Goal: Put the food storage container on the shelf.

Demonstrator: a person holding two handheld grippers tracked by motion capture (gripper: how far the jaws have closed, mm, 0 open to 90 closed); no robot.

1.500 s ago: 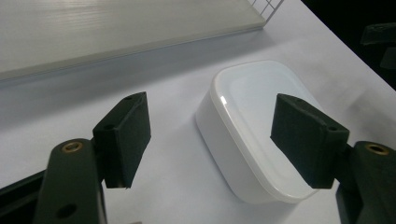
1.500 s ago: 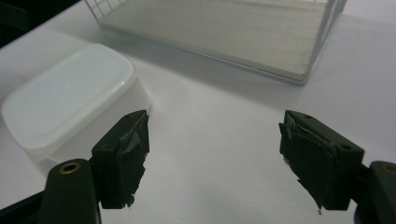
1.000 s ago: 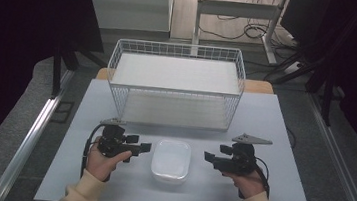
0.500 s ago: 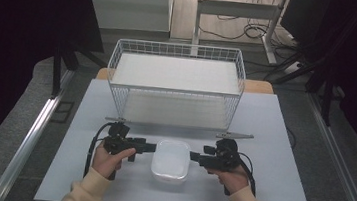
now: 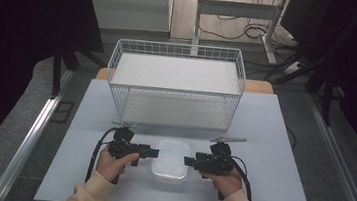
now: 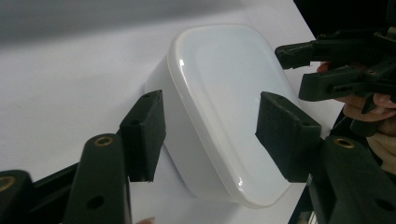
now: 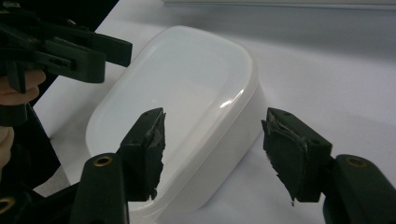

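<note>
While you hold a gripper in each hand at the near edge of the desk, the high view shows a white lidded container lying between them, near the middle. Your left gripper points right at the container's left side, and your right gripper points left at its right side; both tips are just beside it. Farther back on the desk stands a white wire basket, well apart from the container.

Along the left gripper view, your left gripper is spread open, one jaw near the container's side wall, the other over its lid. Whether either pad touches it, you cannot tell. The right gripper shows at the far right, open too.

Along the right gripper view, your right gripper is also open, its worn pads straddling the near corner of the container. The left gripper reaches in from the upper left.
</note>
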